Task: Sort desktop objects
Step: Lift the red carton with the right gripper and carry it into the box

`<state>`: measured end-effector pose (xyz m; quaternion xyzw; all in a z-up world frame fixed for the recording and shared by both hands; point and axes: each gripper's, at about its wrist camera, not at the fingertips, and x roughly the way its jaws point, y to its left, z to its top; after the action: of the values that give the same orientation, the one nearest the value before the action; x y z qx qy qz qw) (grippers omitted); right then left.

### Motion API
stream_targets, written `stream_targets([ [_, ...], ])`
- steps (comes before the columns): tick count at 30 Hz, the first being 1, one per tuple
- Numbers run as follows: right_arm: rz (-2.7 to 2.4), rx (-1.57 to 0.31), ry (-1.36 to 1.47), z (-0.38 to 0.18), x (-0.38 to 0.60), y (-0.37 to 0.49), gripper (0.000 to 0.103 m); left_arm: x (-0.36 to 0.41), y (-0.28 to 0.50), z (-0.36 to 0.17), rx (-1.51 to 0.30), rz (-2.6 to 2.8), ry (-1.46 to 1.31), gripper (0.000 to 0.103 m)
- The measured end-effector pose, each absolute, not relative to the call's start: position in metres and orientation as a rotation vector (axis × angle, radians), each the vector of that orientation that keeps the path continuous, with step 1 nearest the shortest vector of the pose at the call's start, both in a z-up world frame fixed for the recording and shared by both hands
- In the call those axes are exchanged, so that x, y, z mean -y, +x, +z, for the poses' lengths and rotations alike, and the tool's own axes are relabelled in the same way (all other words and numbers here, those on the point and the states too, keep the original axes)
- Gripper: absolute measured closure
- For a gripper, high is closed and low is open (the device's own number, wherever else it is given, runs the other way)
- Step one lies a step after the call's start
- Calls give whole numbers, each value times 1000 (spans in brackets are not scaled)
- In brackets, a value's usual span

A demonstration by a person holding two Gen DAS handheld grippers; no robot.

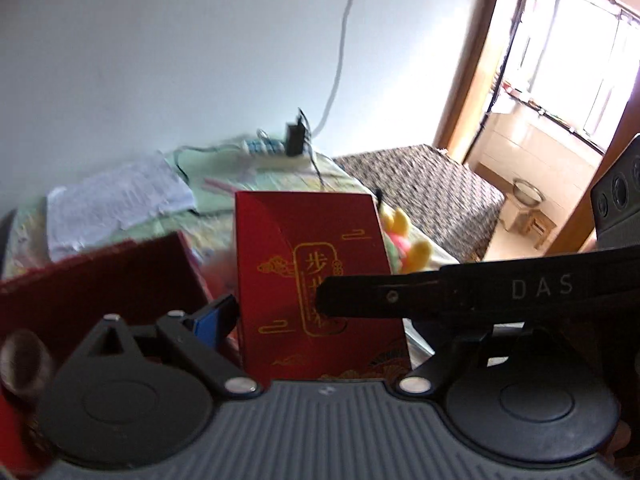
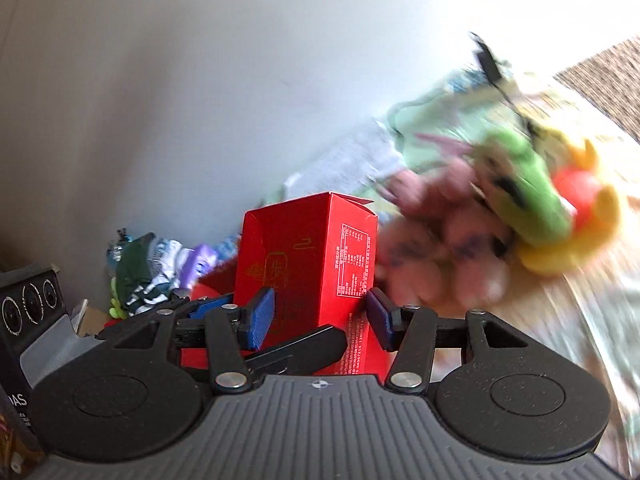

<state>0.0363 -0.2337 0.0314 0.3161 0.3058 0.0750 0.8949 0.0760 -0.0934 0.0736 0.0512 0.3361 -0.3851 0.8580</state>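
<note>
While both claws flank the red box [image 2: 308, 264], the right claw [image 2: 320, 316] stands spread; the left claw [image 1: 276, 304] pinches it upright, toy [image 2: 532, 208] at two o'clock.

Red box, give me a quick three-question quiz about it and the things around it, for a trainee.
1. True or false: the red box lies flat on its side.
2. In the right wrist view, the head of the plush toy behind the box is: A blue, B green, C black.
3. Fill in: the black charger is plugged into a power ___.
Key: 1 false, it is upright; 2 B; 3 strip.
</note>
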Motion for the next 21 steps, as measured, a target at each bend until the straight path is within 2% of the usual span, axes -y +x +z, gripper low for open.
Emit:
stream_targets([
  [9,267,-646,565,40,178,104,49,48,130,73,-674,-672,134,11],
  [21,272,-905,549,-4,119,174,49,-8,189,11,-914,-627,95,11],
])
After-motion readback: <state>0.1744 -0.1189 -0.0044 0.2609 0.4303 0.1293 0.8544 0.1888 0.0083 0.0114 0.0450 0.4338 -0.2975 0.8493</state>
